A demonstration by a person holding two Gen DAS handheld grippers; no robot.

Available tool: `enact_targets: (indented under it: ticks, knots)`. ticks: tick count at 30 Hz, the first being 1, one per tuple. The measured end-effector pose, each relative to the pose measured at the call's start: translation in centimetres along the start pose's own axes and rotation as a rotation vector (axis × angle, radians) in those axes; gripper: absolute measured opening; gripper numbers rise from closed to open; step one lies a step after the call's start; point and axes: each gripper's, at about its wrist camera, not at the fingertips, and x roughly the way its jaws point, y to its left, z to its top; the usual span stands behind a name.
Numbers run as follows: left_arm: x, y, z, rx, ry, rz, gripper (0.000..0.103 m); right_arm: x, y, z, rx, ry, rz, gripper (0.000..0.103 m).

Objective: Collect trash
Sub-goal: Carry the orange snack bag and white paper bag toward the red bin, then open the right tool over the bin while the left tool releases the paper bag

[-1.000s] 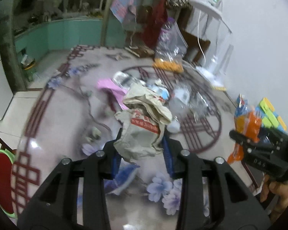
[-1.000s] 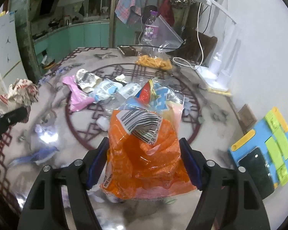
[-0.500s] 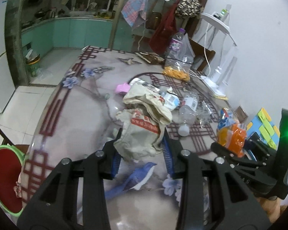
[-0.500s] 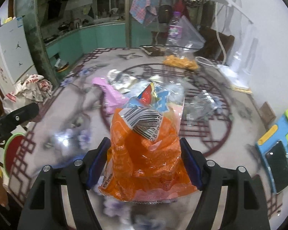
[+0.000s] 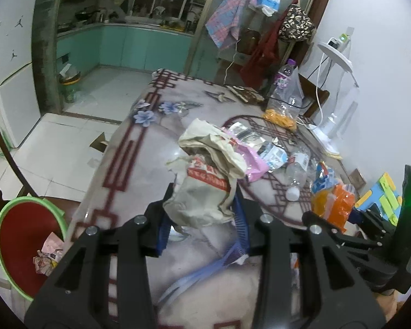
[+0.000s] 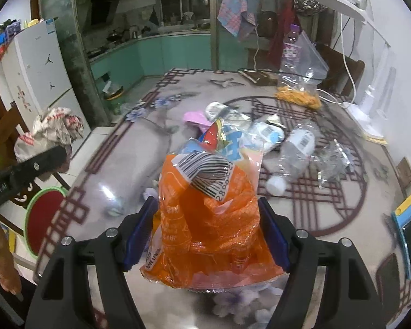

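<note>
The crumpled paper bag (image 5: 205,189) sits clamped between the blue pads of the left gripper (image 5: 201,226), held above the table (image 5: 139,170); red print runs across it but cannot be read. The orange wrapper (image 6: 208,224) is pinched the same way in the right gripper (image 6: 205,235), its jaws about half spread around the puffy plastic. A barcode flap tops the wrapper, with digits too bent to read reliably. In the left view the right gripper shows at the far right with a green light.

Behind both loads, more litter lies on the table's round pattern: a pink bag (image 5: 253,161), a clear bottle (image 6: 298,150) with a barcode label, and foil scraps. Off the table's left edge stands a red bin (image 5: 27,249) with a green rim, paper scraps inside. A white lamp (image 6: 370,104) stands by the wall.
</note>
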Motion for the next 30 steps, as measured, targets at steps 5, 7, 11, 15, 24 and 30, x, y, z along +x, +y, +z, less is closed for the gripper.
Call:
enact_targets:
  ticks: [5,7,11,15,24,30]
  knots:
    - [-0.6,1.3,0.0,-0.010,-0.013,0.021,0.040,-0.1,1.8,0.4,-0.005,-0.007,0.033,0.072]
    - [-0.8,1.9,0.0,-0.021,-0.018,0.037,0.040,-0.2,2.5,0.6,-0.012,-0.011,0.045,0.072]
    - [-1.2,3.1,-0.2,-0.032,-0.020,0.050,0.040,-0.4,4.0,1.0,-0.026,-0.020,0.075,0.072]
    - [-1.9,4.6,-0.2,-0.040,-0.036,0.092,0.040,-0.4,5.6,1.3,-0.045,-0.025,0.103,0.072]
    - [-4.1,11.0,-0.4,-0.148,-0.056,0.198,0.043,0.6,9.4,1.6,-0.090,-0.011,0.164,0.072]
    - [-7.2,15.7,-0.3,-0.180,-0.097,0.325,0.043,1.2,12.6,1.9,-0.140,-0.006,0.204,0.072]
